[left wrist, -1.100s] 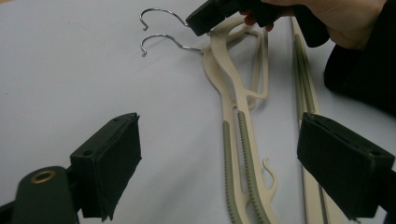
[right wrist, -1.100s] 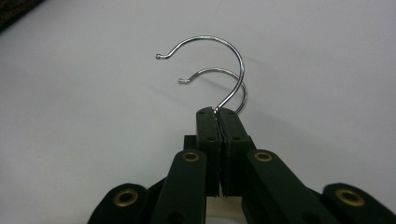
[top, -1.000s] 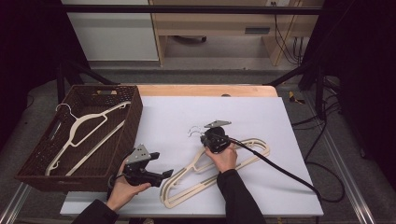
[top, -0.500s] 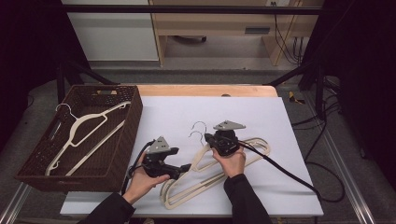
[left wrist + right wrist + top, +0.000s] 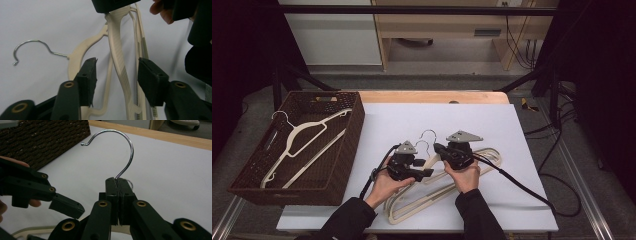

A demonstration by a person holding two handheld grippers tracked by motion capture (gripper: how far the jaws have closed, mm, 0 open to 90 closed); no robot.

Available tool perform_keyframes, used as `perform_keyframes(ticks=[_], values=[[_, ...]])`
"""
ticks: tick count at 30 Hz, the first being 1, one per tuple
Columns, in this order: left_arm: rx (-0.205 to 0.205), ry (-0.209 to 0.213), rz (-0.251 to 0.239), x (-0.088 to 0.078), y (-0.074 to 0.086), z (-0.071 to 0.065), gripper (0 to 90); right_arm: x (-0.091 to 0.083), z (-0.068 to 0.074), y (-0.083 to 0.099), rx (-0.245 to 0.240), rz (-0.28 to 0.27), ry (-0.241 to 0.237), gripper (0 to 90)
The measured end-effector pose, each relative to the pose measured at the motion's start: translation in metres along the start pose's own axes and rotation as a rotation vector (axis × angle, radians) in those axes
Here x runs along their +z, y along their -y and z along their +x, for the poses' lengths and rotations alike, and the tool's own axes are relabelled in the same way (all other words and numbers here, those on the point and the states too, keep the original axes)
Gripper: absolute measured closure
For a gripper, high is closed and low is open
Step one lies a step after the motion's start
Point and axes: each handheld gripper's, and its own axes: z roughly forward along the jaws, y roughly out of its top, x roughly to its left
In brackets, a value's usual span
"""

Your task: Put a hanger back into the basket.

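Cream hangers (image 5: 439, 192) lie stacked mid-table on the white sheet (image 5: 492, 120). Our right gripper (image 5: 117, 195) has its jaws pressed together on the neck of the top hanger (image 5: 120, 62), at the base of its wire hook (image 5: 122, 150). Our left gripper (image 5: 117, 75) has its jaws apart, straddling that hanger's arm. One hanger already lies in the wicker basket (image 5: 262, 187); we judge sorting partly done, with the stack left. The sheet between stack and basket is bare; the basket's near wall must be cleared.
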Motion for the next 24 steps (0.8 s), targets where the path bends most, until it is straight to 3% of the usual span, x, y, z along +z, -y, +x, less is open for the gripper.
perform_keyframes(ticks=[8, 16, 21, 24], values=[[-0.005, 0.038, 0.003, 0.006, -0.004, -0.002, 71.8, -0.004, 0.000, -0.001, -0.023, -0.007, -0.007, 88.9], [-0.050, 0.068, -0.022, 0.002, -0.006, -0.006, 79.3, -0.019, 0.002, -0.002, -0.047, -0.015, -0.011, 87.3], [-0.070, 0.107, -0.057, -0.005, -0.008, -0.015, 83.9, -0.040, 0.003, 0.001, -0.081, -0.058, -0.037, 74.4], [-0.058, 0.103, -0.068, -0.010, -0.009, -0.023, 85.3, -0.057, -0.001, 0.006, -0.085, -0.082, -0.062, 64.3]])
